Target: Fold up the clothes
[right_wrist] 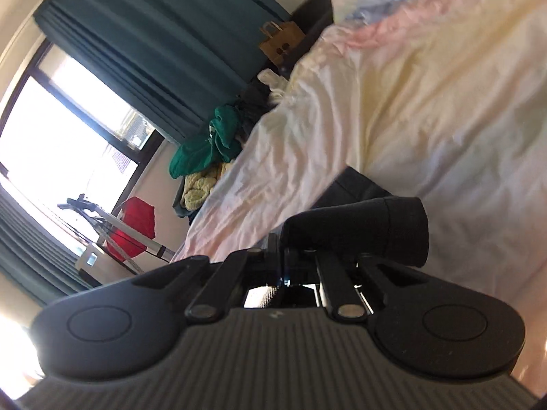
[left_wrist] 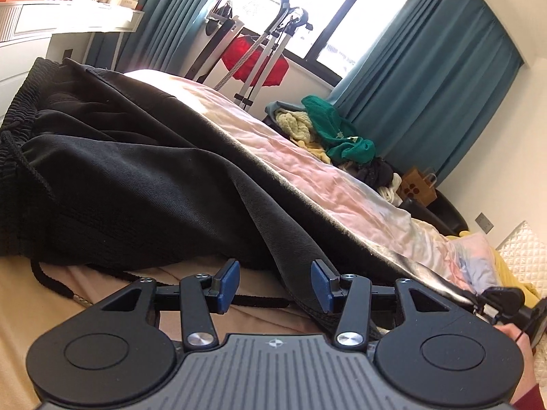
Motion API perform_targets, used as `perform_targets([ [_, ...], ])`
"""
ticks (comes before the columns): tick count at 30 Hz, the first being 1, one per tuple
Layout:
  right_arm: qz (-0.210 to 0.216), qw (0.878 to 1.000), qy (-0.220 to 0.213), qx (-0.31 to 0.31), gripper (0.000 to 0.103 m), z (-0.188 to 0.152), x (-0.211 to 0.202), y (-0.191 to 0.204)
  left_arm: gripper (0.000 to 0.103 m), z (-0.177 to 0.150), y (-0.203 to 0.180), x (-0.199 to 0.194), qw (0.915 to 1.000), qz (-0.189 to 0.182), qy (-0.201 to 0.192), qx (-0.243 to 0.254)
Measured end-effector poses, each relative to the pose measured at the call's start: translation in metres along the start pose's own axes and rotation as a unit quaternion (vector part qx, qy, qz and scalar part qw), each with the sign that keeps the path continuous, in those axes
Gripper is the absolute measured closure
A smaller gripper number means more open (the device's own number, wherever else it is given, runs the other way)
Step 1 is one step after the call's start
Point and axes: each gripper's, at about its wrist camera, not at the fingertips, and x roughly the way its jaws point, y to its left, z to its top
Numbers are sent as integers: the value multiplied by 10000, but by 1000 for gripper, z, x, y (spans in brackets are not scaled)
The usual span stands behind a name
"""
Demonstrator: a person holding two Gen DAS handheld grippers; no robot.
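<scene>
The black pants lie spread on the bed, the right gripper is clenched on one dark cuff while the left gripper stands released beside the cloth, so I think folding is just starting and the left must grab next.

Matt black woven-cloth trousers with ribbed waistband, smooth pastel cotton-look bedsheet, matt black plastic gripper with blue pads, brown paper bag

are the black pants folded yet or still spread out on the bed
Spread out, not folded: the black pants lie rumpled across the bed, waistband at left, one leg running toward the open left gripper.
</scene>
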Motion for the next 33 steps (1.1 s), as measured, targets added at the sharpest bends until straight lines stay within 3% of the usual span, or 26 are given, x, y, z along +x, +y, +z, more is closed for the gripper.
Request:
perform_targets([
  [3,103,9970,-310,-698,98,25,22,48,54,3,-2,0,10000,-12,-87,25],
  [7,30,9943,-336,-1016,98,58,90,101,54,5,2,9,9998,-2,-188,27],
  [11,-237,9920,-324,-1194,98,65,165,133,56,8,14,30,9998,56,-114,-118],
  [15,-616,9829,-208,-1724,98,53,230,141,57,10,27,55,9995,116,51,-296],
  [19,-652,9833,134,-1693,94,33,259,120,57,8,31,73,9998,163,59,-92],
  [22,-584,9843,567,-1566,82,24,257,102,57,7,34,81,9998,59,148,-111],
  [24,-544,9827,707,-1623,65,19,237,95,57,6,33,79,9999,47,137,-35],
  [28,-532,9822,524,-1725,57,18,171,82,58,2,30,70,9998,-80,166,-101],
  [29,-567,9832,501,-1660,48,17,152,77,58,2,29,67,9997,-123,172,-111],
  [33,-562,9928,293,-1013,37,13,71,45,58,-5,21,39,9995,-280,113,32],
])
